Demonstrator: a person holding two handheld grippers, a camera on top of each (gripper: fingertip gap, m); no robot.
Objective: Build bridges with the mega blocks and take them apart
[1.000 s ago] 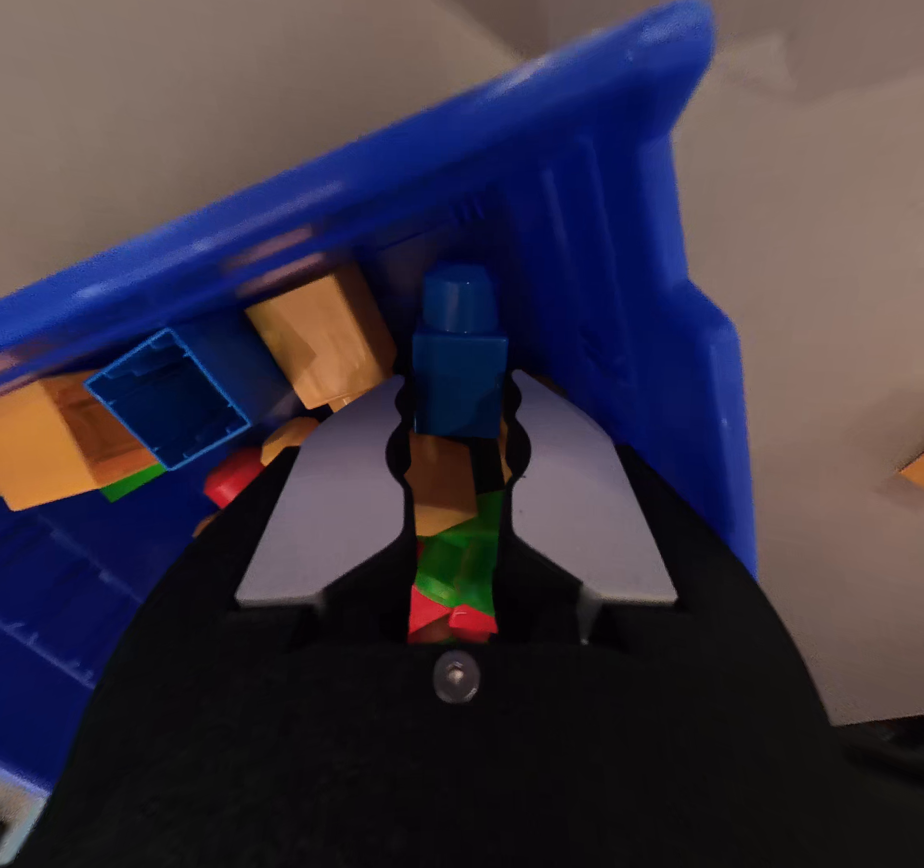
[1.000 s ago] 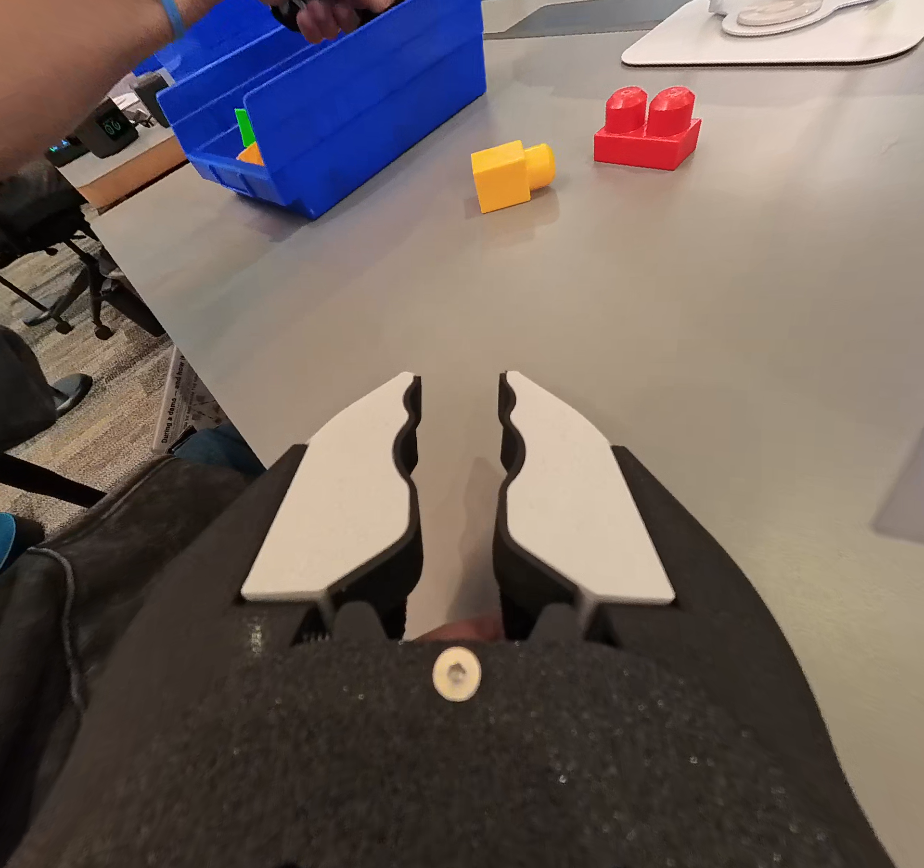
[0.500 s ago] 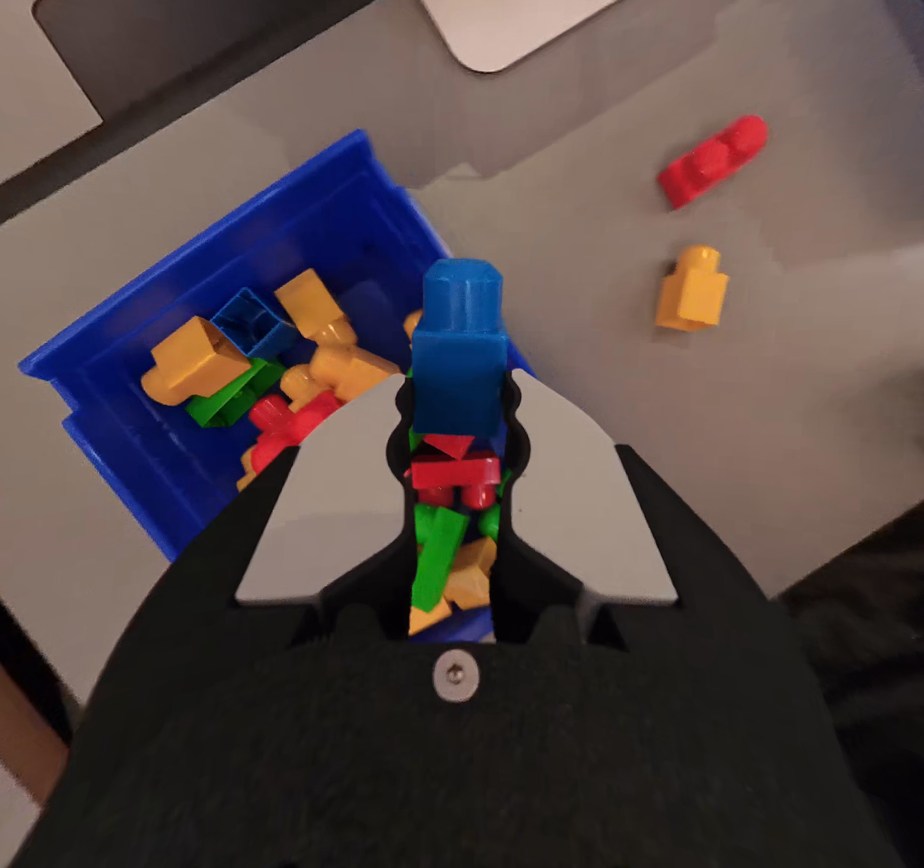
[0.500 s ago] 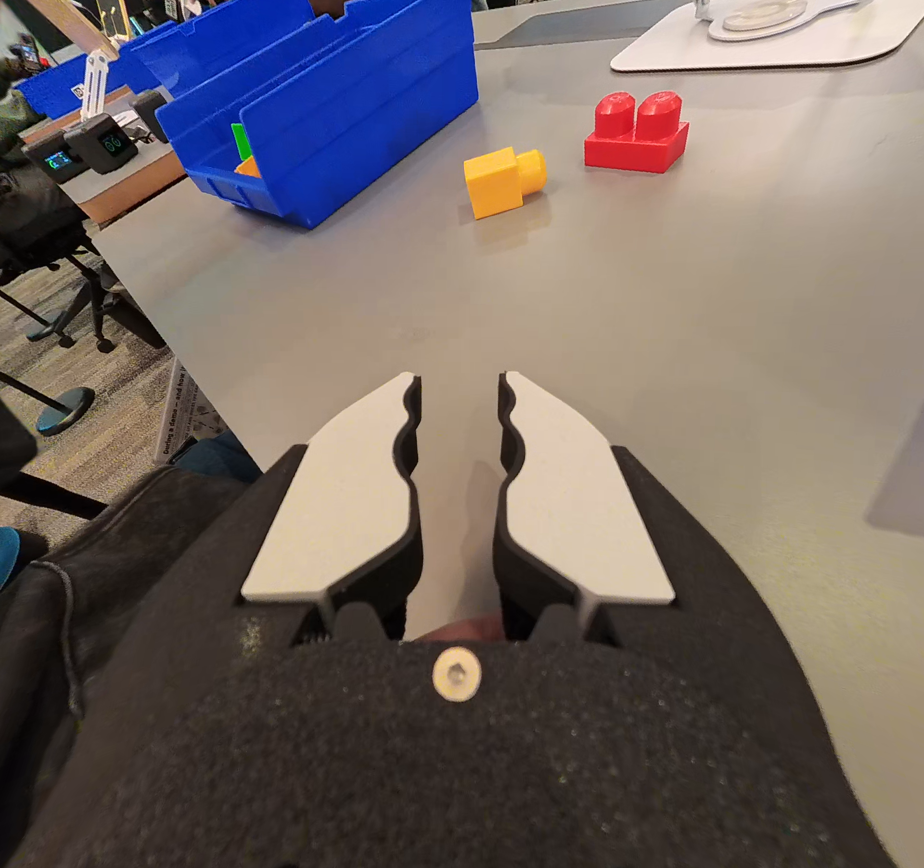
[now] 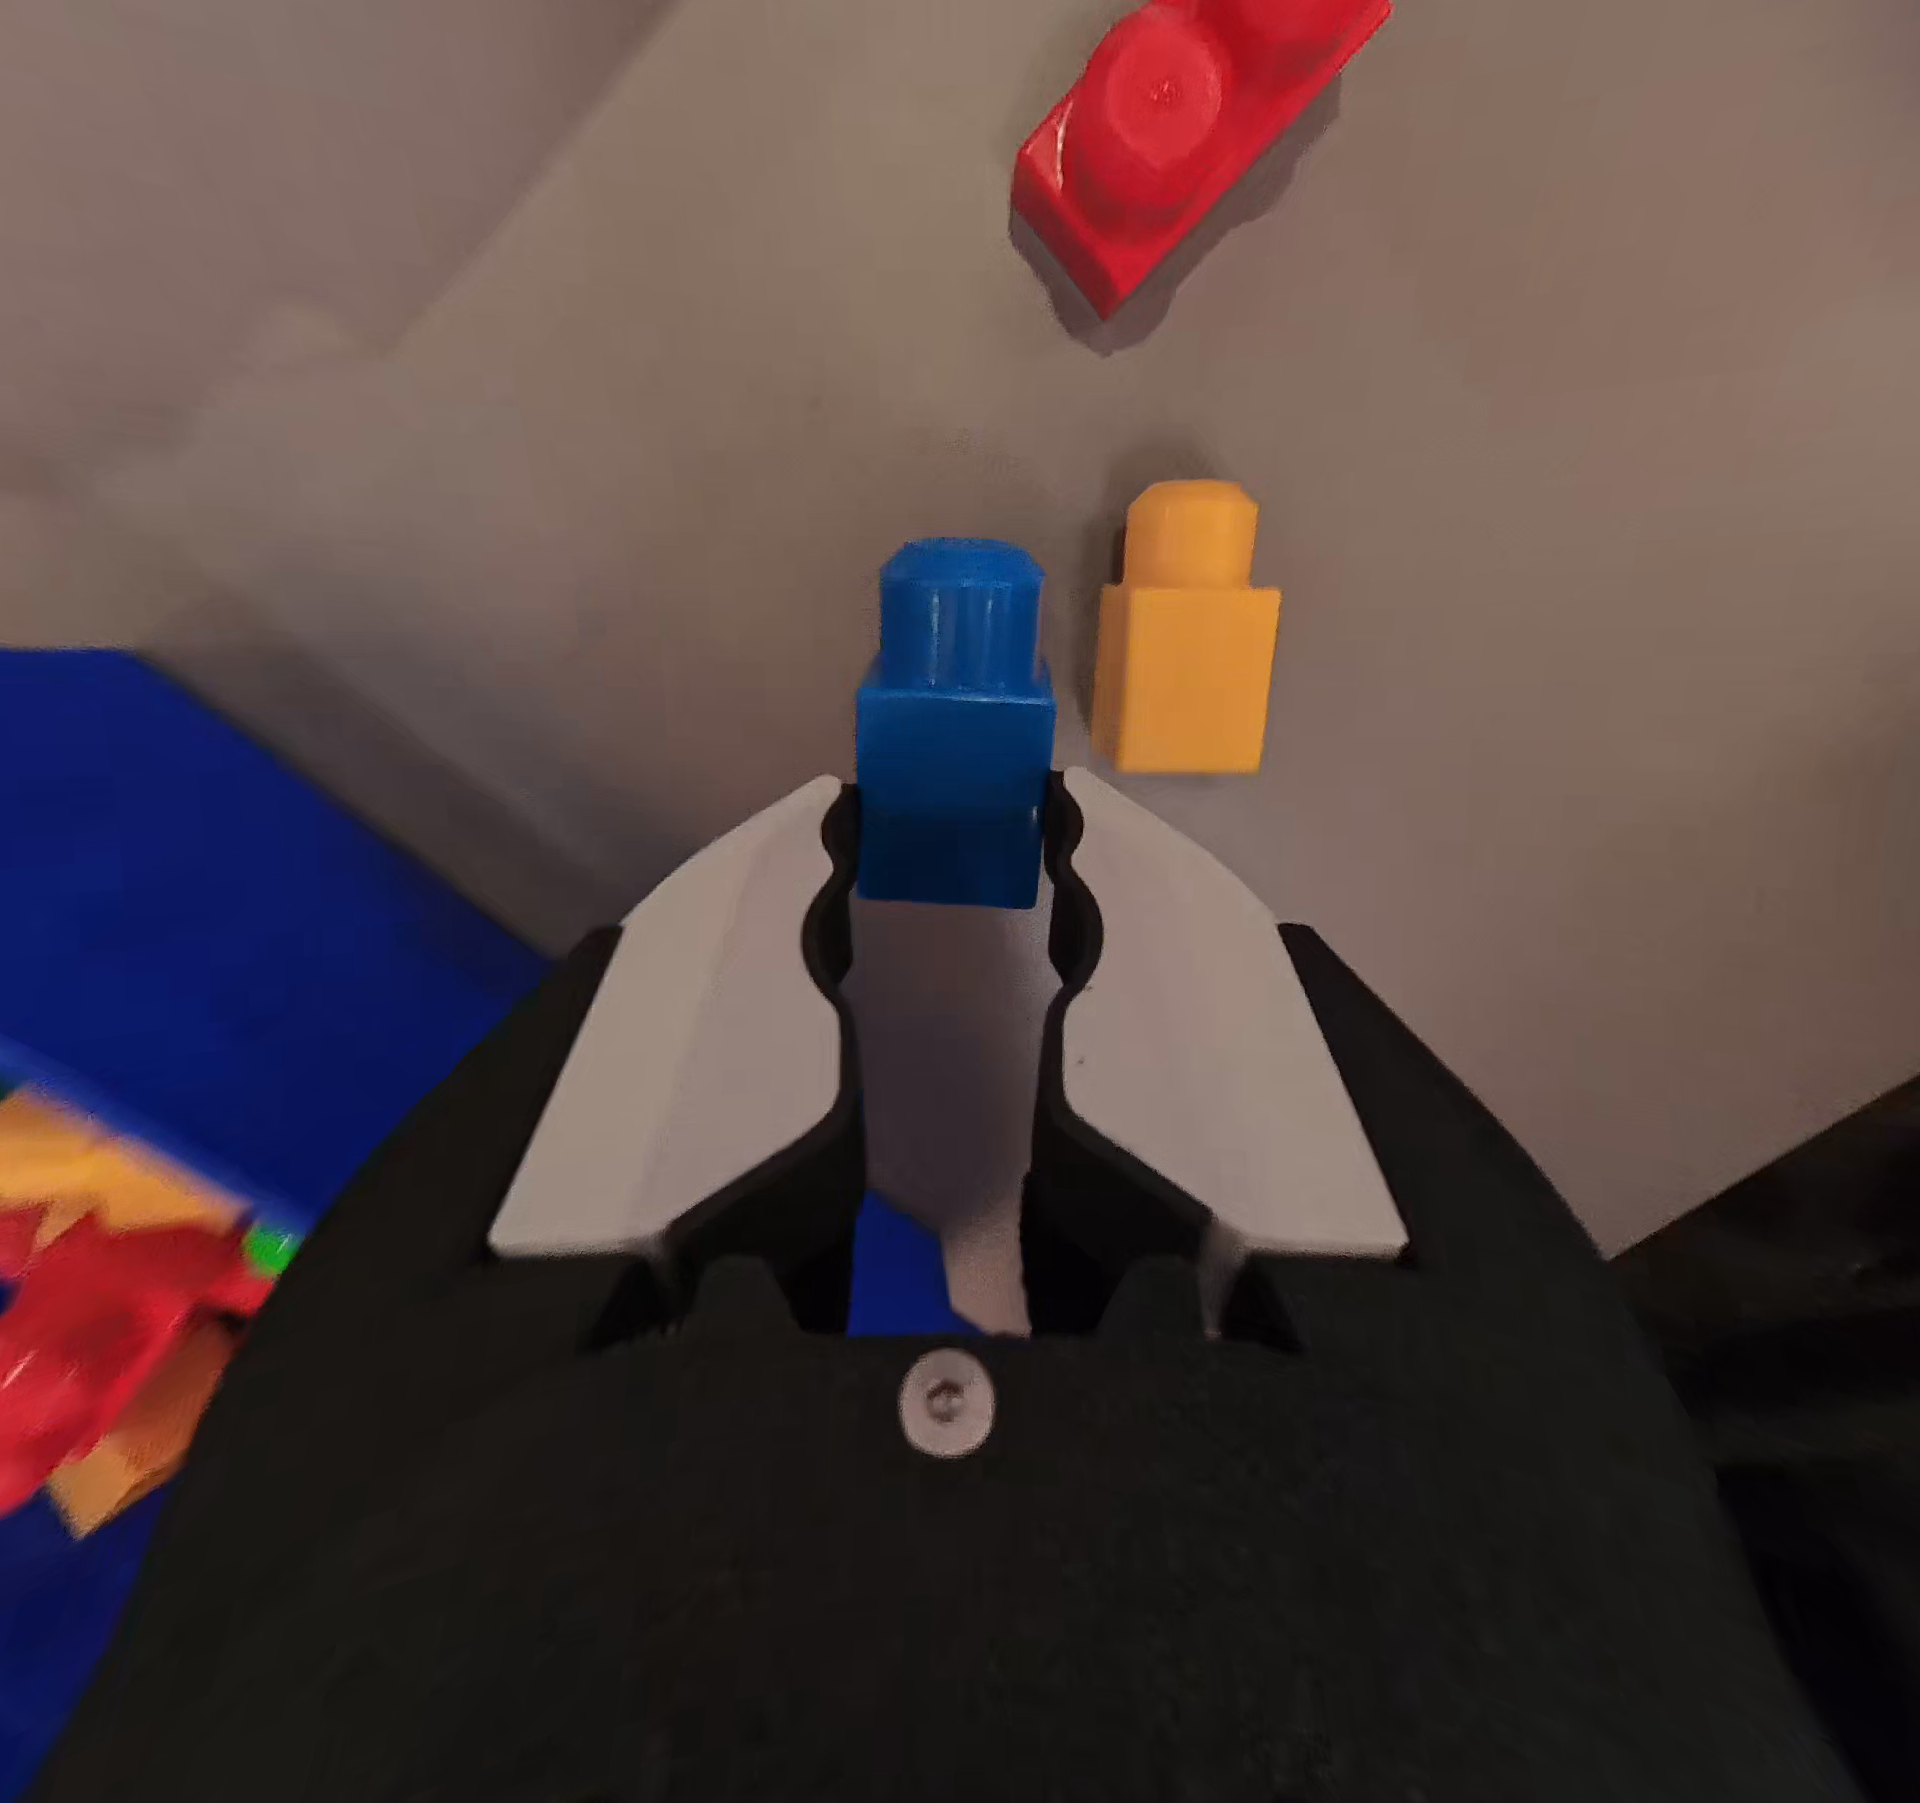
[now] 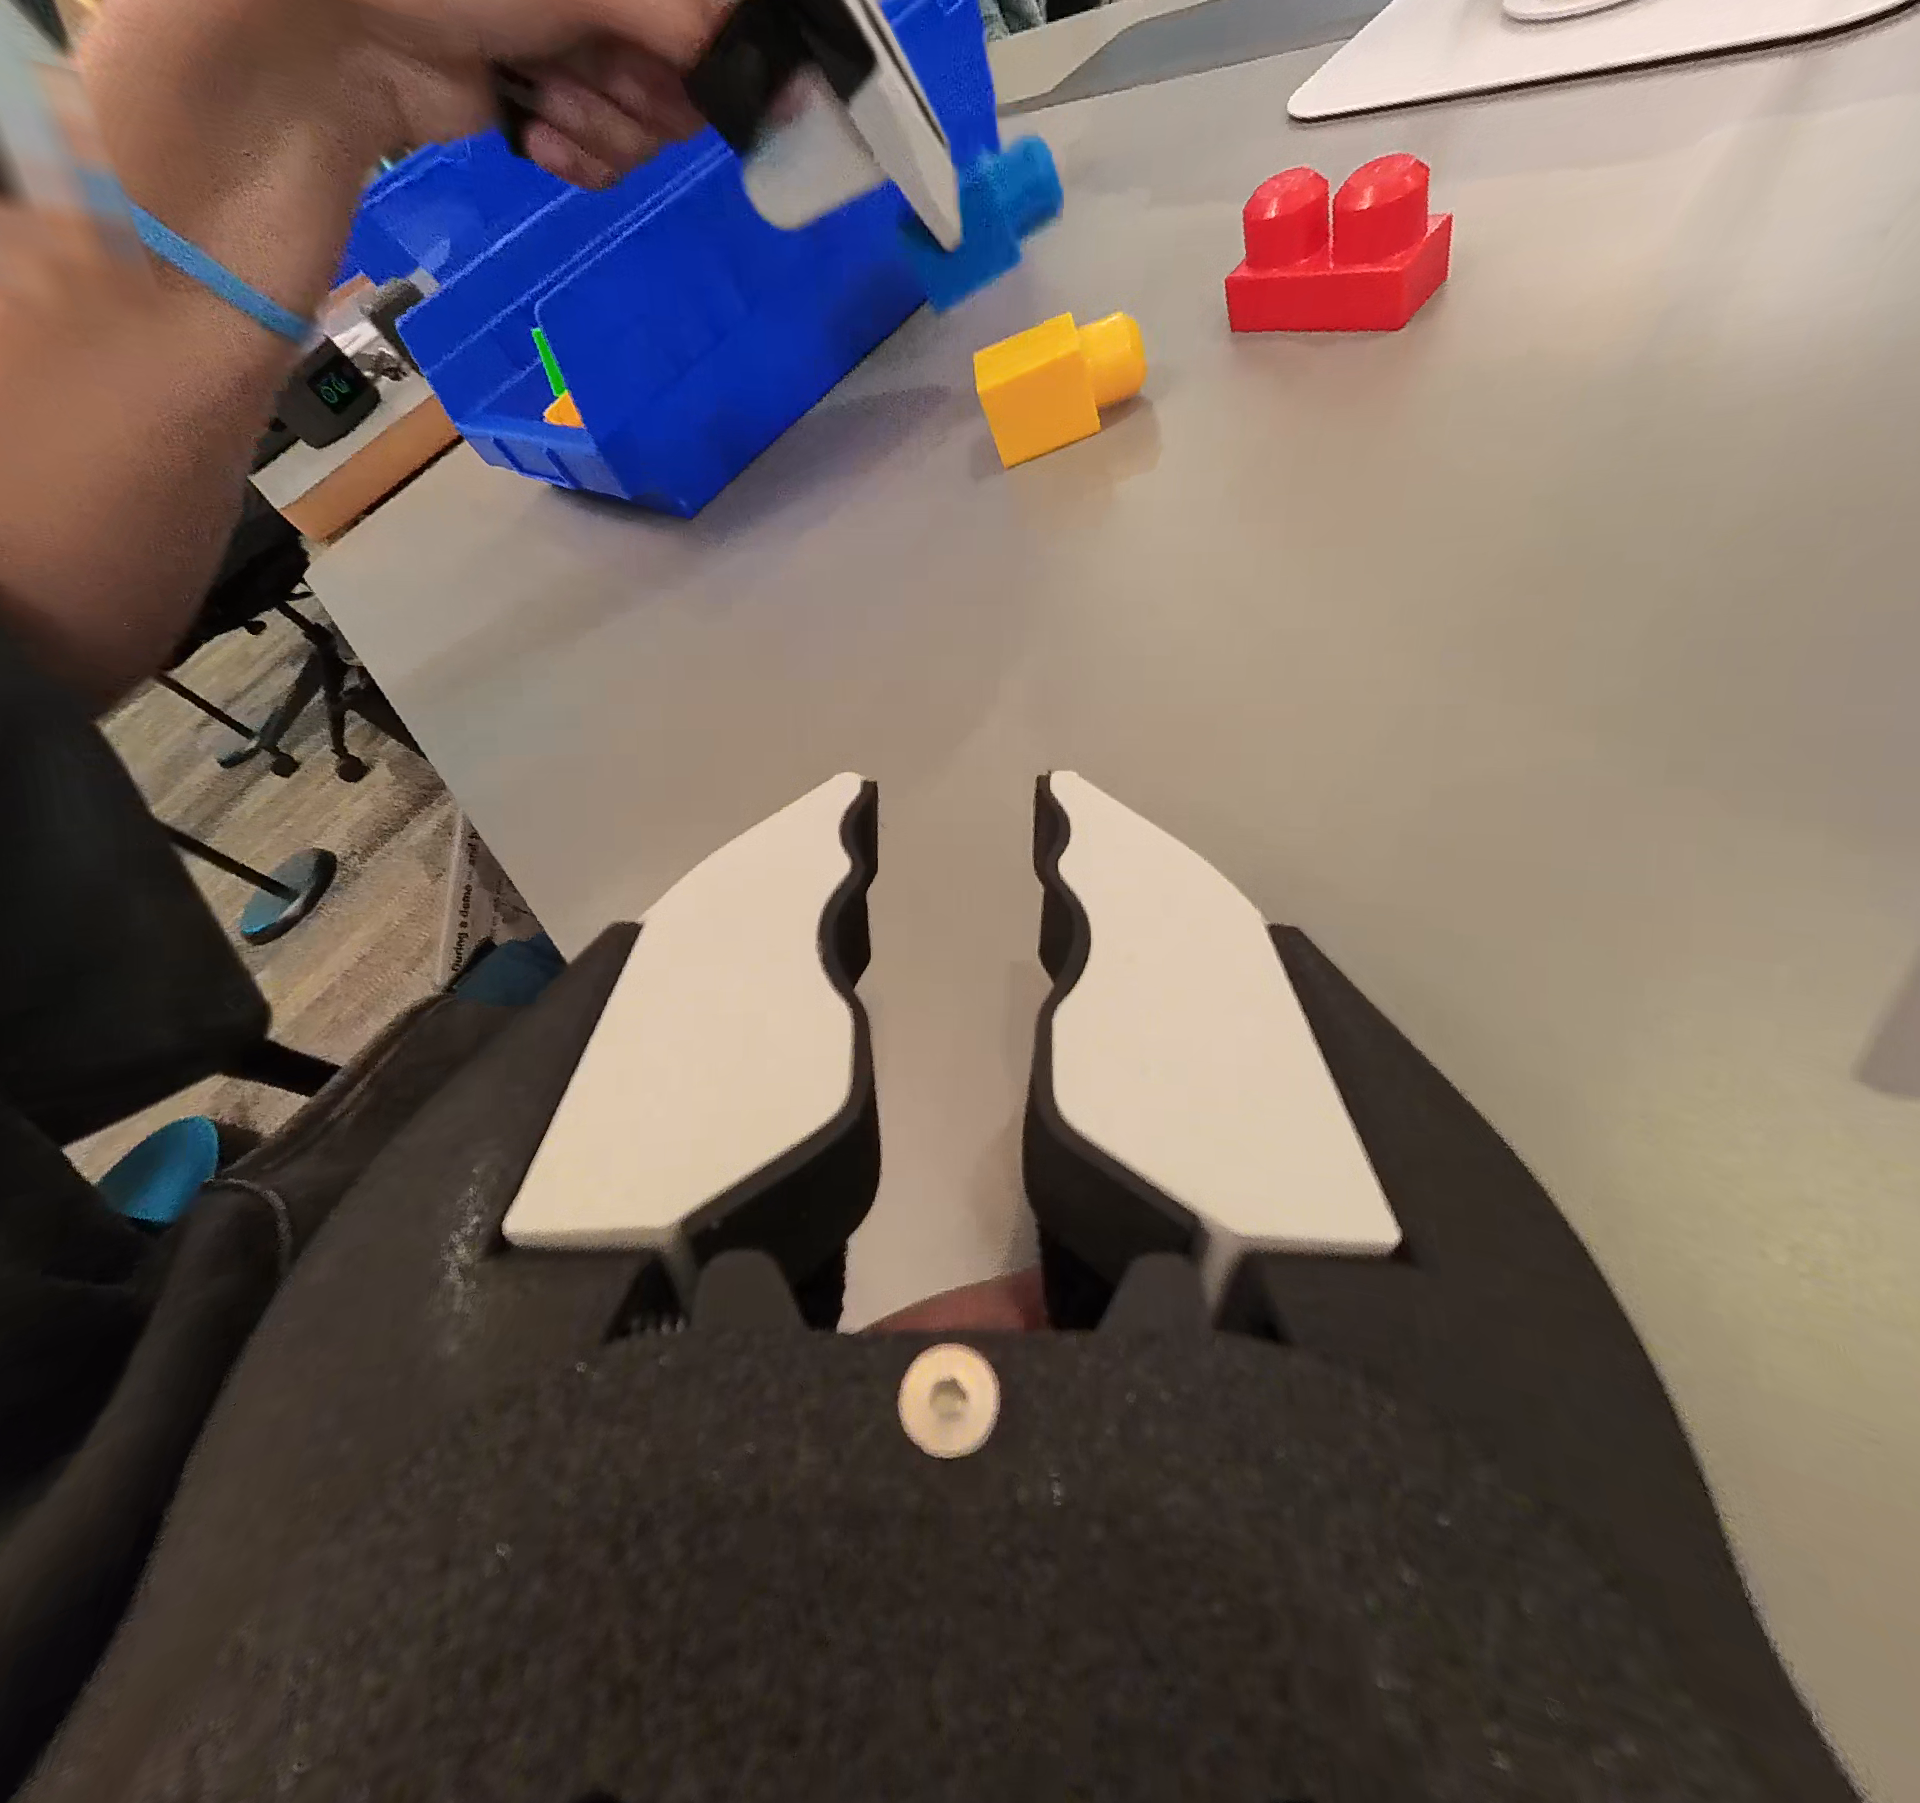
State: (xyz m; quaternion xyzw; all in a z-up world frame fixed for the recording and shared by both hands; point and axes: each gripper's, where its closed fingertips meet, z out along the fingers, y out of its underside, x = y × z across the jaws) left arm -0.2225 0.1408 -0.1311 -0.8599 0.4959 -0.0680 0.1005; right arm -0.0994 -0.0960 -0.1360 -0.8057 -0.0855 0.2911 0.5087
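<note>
Left gripper (image 5: 951, 797) clamps the blue block (image 5: 951, 745) at its base, stud pointing forward, in the air above the table (image 5: 520, 351). Just right of it lies the yellow block (image 5: 1184, 652), stud likewise forward; the red block (image 5: 1205, 101) sits farther ahead-right, the bin (image 6: 665, 340) behind-left. Right gripper (image 6: 956, 839), part-open and empty, is well apart from them.

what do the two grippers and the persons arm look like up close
Both the left gripper and right gripper share one design: a matte black, grainy body, a silver screw at the centre, and two fingers with flat pale grey tops and wavy black inner edges. The person's left hand has a thin blue band at the wrist.
</note>
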